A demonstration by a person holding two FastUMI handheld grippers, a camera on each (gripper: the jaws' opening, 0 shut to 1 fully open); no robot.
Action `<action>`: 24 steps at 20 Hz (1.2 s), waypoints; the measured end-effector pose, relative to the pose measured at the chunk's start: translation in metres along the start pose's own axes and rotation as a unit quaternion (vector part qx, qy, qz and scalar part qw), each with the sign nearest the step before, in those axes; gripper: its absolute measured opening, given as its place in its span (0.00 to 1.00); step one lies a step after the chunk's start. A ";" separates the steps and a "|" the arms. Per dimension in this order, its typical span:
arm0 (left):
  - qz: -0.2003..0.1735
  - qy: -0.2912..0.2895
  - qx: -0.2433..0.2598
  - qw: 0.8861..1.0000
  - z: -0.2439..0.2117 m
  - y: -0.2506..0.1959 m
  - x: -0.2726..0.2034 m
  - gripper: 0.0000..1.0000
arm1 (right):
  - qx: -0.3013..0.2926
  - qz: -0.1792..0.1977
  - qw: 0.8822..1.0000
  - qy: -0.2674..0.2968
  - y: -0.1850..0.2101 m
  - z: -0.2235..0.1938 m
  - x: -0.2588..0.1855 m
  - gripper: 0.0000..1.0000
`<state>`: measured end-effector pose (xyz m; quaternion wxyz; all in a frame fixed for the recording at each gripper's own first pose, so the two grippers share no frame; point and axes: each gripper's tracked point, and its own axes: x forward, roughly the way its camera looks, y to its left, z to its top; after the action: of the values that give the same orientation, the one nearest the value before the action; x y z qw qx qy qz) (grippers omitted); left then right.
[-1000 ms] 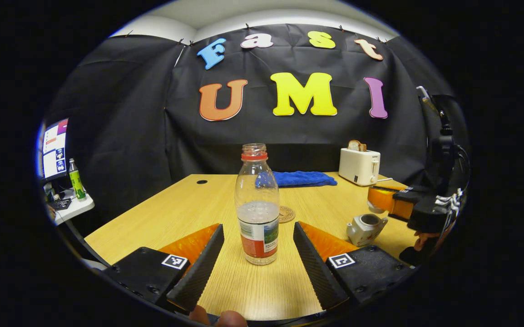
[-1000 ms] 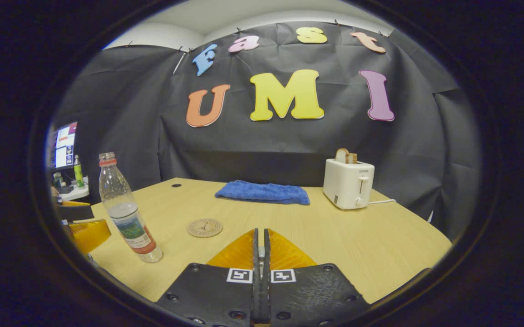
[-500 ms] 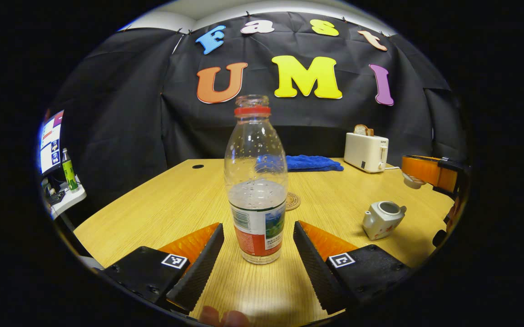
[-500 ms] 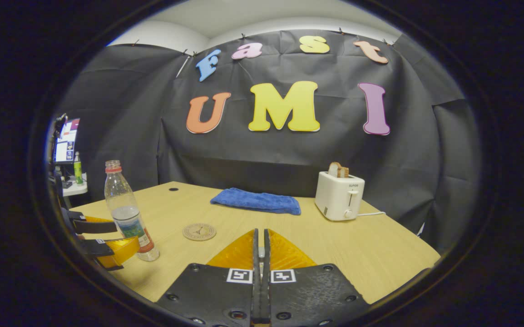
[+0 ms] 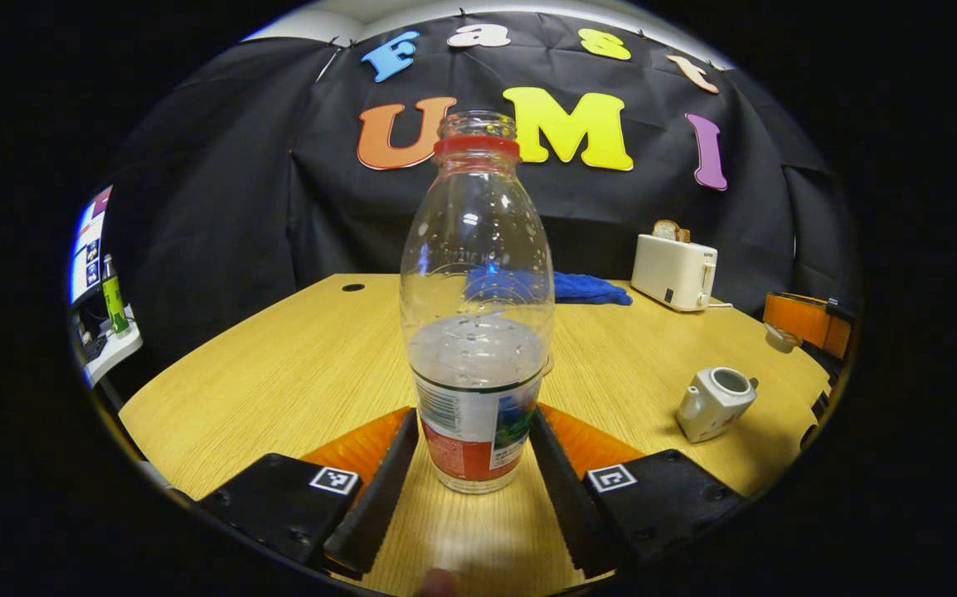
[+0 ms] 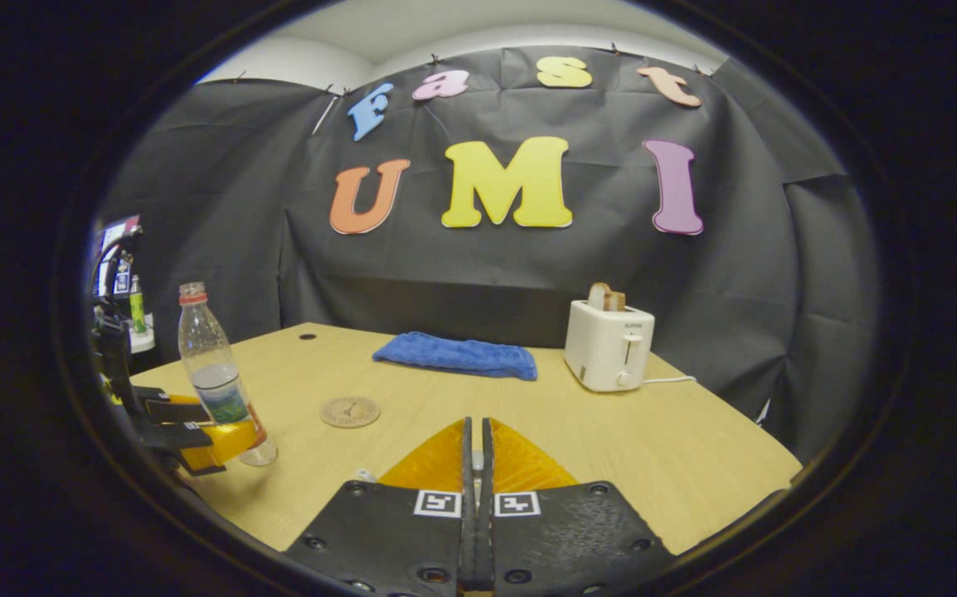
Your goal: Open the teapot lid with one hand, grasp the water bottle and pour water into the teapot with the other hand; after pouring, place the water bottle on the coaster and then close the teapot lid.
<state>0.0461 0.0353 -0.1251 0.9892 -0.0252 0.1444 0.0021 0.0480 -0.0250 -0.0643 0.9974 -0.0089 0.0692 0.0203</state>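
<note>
A clear water bottle (image 5: pixel 476 332) with a red neck ring, uncapped and part full, stands on the wooden table (image 5: pixel 279 365). My left gripper (image 5: pixel 474 419) is around its label, both fingers touching its sides. The same bottle (image 6: pixel 217 381) and left gripper (image 6: pixel 196 433) appear at the left of the right gripper view. The white teapot (image 5: pixel 712 402) stands lidless to the right. At the far right, my right gripper (image 5: pixel 806 319) holds the white lid (image 5: pixel 779 336) up. The right gripper (image 6: pixel 476 431) shows its fingers pressed together. The round coaster (image 6: pixel 350 411) lies behind the bottle.
A blue towel (image 6: pixel 455 355) lies at the table's back, with a white toaster (image 6: pixel 609 346) holding bread to its right. A side desk with a screen and a green bottle (image 5: pixel 114 292) stands off the table's left edge.
My left gripper has moved forward until the bottle sits between its fingers, and the fingers have closed in on the label. The right gripper with the lid has drifted slightly away.
</note>
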 end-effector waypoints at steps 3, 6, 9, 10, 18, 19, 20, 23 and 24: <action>0.012 0.012 0.028 0.999 0.000 0.000 0.000 0.78 | 0.007 0.003 1.000 0.001 -0.005 0.000 -0.002 0.00; 0.043 0.000 0.112 0.993 0.019 0.006 -0.007 0.76 | 0.021 -0.002 1.000 0.002 -0.019 0.000 -0.003 0.00; 0.068 -0.018 0.200 0.977 0.042 0.005 -0.012 0.75 | 0.030 -0.006 1.000 -0.001 -0.031 0.001 -0.008 0.00; 0.072 -0.020 0.229 0.971 0.047 0.003 -0.011 0.75 | 0.031 -0.007 0.999 -0.003 -0.035 0.002 -0.009 0.00; 0.092 -0.007 0.453 0.887 0.064 -0.001 -0.004 0.72 | 0.037 -0.012 0.999 -0.008 -0.069 0.003 -0.021 0.00; 0.094 -0.006 0.478 0.874 0.066 -0.001 -0.004 0.72 | 0.037 -0.013 0.999 -0.009 -0.073 0.003 -0.022 0.00; 0.094 -0.007 0.498 0.862 0.067 -0.004 -0.004 0.72 | 0.039 -0.014 0.999 -0.008 -0.076 0.001 -0.024 0.00; 0.088 -0.003 0.556 0.826 0.063 -0.015 -0.003 0.72 | 0.040 -0.013 0.999 -0.006 -0.082 -0.003 -0.027 0.00; 0.083 0.002 0.574 0.815 0.059 -0.018 -0.002 0.71 | 0.039 -0.014 0.999 -0.004 -0.085 -0.006 -0.028 0.00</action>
<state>0.0615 0.0202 -0.0670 0.8198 0.5594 0.1228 0.0009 0.0225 -0.1111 -0.0654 0.9974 0.0289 0.0654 0.0038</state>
